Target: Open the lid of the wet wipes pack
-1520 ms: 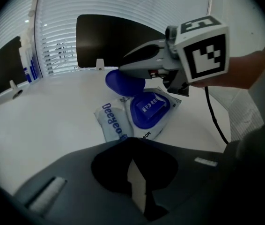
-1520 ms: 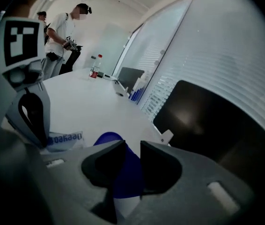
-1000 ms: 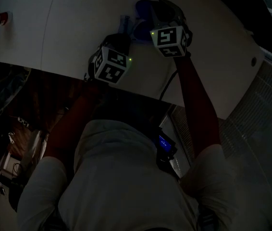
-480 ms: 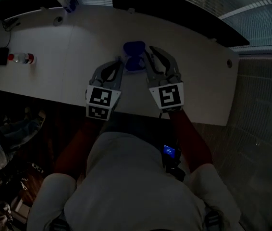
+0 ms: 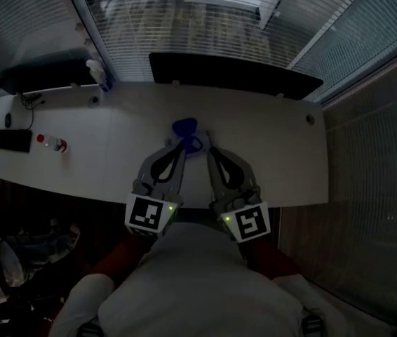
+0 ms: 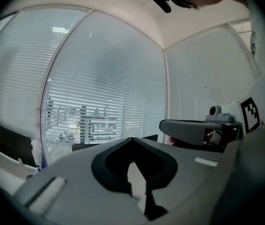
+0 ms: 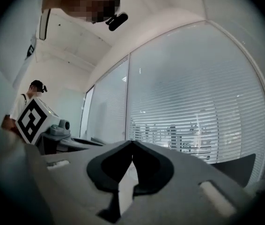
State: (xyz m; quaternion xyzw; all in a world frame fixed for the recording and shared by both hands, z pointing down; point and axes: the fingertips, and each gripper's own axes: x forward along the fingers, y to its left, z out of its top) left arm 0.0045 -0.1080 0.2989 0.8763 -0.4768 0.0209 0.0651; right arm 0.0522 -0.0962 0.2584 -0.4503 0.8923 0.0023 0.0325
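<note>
While you hold both tools low before your body, the left gripper point(image 5: 178, 148) and the right gripper point(image 5: 210, 152) point side by side toward the blue soft wet wipes pack point(image 5: 185, 128). The pack lies on the white tabletop point(image 5: 268, 153), just beyond their tips. Both pairs of jaws are closed, with nothing between them. A small red-capped bottle point(image 5: 52, 142) lies well apart, on your left.

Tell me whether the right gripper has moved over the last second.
Yes. The right gripper has drawn back toward the person: its marker cube, earlier well over the white table, now sits at the table's near edge.
</note>
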